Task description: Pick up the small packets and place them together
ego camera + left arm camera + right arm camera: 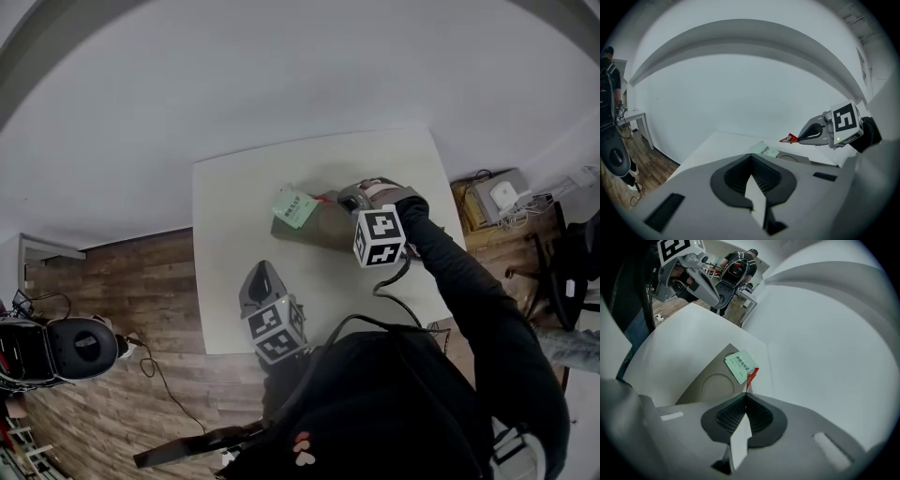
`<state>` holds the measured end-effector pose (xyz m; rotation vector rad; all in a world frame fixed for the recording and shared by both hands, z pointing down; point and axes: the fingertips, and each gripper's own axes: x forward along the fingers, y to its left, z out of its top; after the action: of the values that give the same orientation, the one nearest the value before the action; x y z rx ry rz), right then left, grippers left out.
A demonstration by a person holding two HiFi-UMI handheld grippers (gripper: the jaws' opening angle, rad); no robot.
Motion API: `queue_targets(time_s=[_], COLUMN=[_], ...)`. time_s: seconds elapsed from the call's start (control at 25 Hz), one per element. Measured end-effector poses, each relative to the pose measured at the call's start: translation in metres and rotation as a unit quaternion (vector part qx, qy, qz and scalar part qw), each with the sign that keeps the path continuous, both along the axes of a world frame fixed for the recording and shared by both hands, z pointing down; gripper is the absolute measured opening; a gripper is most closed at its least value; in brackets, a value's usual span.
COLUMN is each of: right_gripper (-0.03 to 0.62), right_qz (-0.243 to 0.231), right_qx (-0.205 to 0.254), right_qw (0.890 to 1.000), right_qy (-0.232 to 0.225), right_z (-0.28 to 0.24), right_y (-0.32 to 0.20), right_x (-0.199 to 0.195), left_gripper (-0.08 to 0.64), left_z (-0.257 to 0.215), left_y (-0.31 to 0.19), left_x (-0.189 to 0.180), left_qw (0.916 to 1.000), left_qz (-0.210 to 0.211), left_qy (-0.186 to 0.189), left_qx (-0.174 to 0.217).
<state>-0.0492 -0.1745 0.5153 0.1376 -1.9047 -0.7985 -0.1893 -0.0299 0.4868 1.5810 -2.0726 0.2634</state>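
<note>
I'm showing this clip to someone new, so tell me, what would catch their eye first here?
The small red packet stands out first, pinched in the tips of the right hand-held gripper above the white table. Just beyond it, a pale green paper packet lies on the corner of a flat tan cardboard sheet.

a plain lab-like workroom. a white table [220, 309] stands on a wood-plank floor [103, 281] by blank white walls [281, 75]. wired gear [504, 199] sits beside it.
</note>
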Motion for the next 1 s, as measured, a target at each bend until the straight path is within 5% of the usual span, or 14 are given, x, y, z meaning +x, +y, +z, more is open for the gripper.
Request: queue_targets(time_s=[0.48, 1.0], right_gripper=[0.002, 0.003], right_qz=[-0.052, -0.057], right_qx=[-0.012, -0.035], right_qw=[0.999, 0.998], right_qy=[0.003, 0.02], right_z=[0.022, 0.042], right_y=[0.026, 0.04], right_x=[-0.063, -0.076], left_gripper=[-0.002, -0.002], left_z=[0.009, 0.011], left_y=[0.021, 0.024], left_x=[-0.02, -0.026], left_qw=[0.9996, 0.9994], left_qz=[-0.028, -0.031], left_qy=[0.006, 0.008], left_qx=[-0.008, -0.008])
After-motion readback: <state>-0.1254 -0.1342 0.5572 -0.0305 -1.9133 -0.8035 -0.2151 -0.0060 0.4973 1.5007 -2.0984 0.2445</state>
